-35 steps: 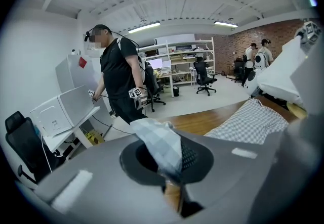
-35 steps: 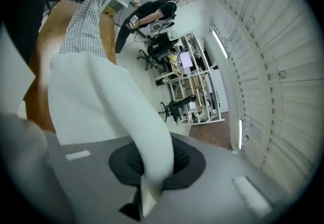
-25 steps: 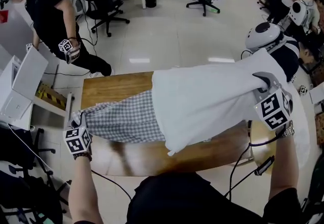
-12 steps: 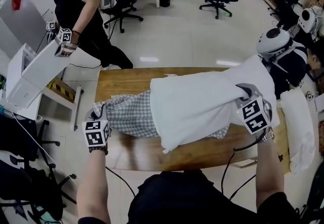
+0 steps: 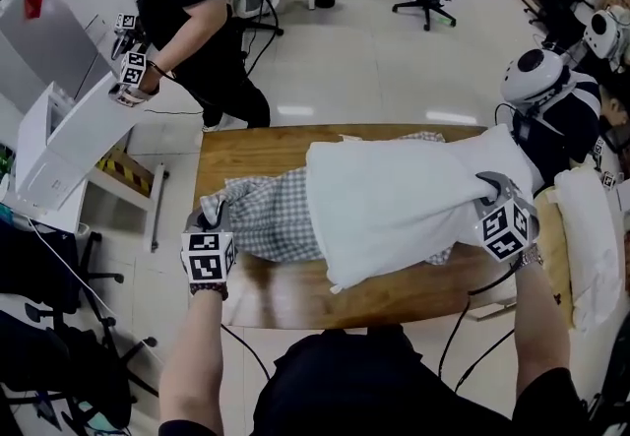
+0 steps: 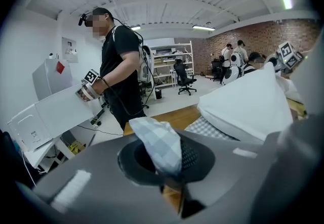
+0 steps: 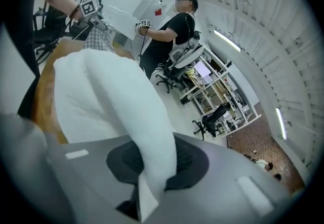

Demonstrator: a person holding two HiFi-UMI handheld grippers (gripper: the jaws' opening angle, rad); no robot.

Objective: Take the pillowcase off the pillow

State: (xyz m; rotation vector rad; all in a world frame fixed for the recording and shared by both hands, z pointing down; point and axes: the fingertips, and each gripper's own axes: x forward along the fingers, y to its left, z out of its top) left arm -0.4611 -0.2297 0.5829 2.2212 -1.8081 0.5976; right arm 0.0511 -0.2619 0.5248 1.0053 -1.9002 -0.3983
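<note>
A puffy white pillow (image 5: 404,198) lies across the wooden table (image 5: 256,144). A grey-and-white checked pillowcase (image 5: 266,218) trails out from under its left end, and bits of it show at the pillow's right side. My left gripper (image 5: 210,220) is at the table's left edge, pinching a corner of the pillowcase (image 6: 159,142); its jaws are opening slightly with the cloth still between them. My right gripper (image 5: 490,191) grips the pillow's right end (image 7: 136,117); its jaws are also opening, with white fabric between the pads.
A second white pillow (image 5: 583,237) lies at the table's right end. A person (image 5: 192,21) stands at the far left with a white box (image 5: 69,144). A white-headed robot (image 5: 536,80) stands at the right, with office chairs behind.
My two grippers have come closer together, the left moving right and the right moving left and down. The pillow and case have slackened onto the table. The person behind has stepped right.
</note>
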